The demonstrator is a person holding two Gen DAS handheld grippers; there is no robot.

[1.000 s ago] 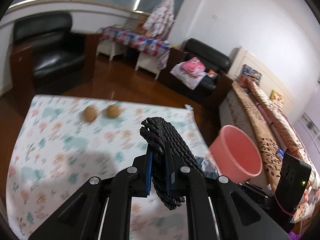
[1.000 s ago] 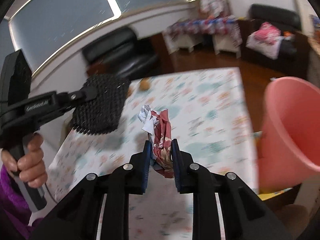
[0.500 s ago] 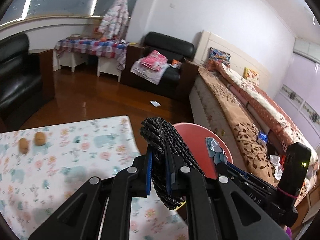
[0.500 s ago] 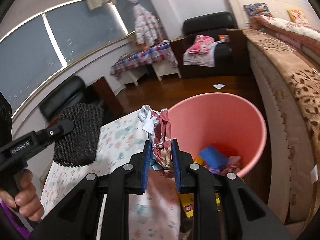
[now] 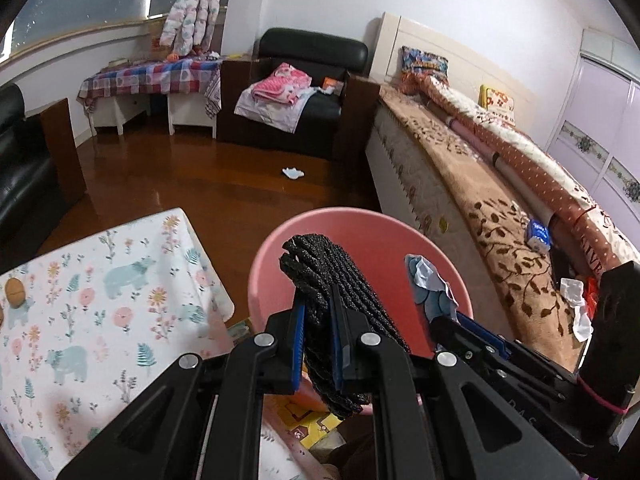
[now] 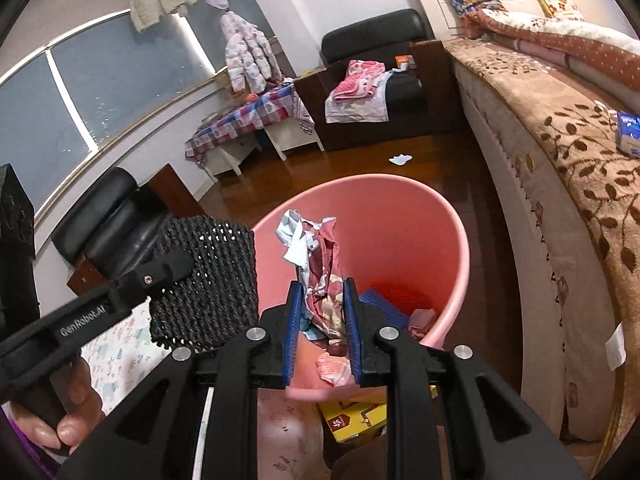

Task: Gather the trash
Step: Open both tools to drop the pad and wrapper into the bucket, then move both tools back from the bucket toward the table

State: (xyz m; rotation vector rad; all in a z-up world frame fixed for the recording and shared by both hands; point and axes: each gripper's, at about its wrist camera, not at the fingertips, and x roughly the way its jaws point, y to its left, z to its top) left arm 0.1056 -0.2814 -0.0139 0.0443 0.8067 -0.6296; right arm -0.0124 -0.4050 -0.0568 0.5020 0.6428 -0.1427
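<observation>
Grippers both loaded and both over the pink bucket (image 6: 452,248). Left gripper (image 5: 318,340): blue pads clamped on a folded black mesh net (image 5: 328,280), which sticks up past the fingertips and hangs below them; in the right wrist view the same net (image 6: 208,280) shows flat-on beside the bucket's left rim. Right gripper (image 6: 320,320): pads closed on a crumpled red and white wrapper (image 6: 320,264), standing upright between the fingers, its top above the bucket opening. From the left wrist view the wrapper's pale back (image 5: 430,284) sits just inside the bucket's right rim (image 5: 340,216).

Bucket contents: blue piece (image 6: 380,304) and pinkish scraps (image 6: 420,316) at the bottom.

Bucket stands on the wood floor (image 5: 224,184) between the table's right edge and the bed (image 5: 480,184). Table has a floral cloth (image 5: 100,300); two brown round items at its far left edge, one marked (image 5: 15,289). White scrap (image 5: 293,173) lies on the floor, well apart from the bucket, near the black armchair (image 5: 312,76). Yellow box (image 6: 352,420) on the floor just beside the bucket's base.
</observation>
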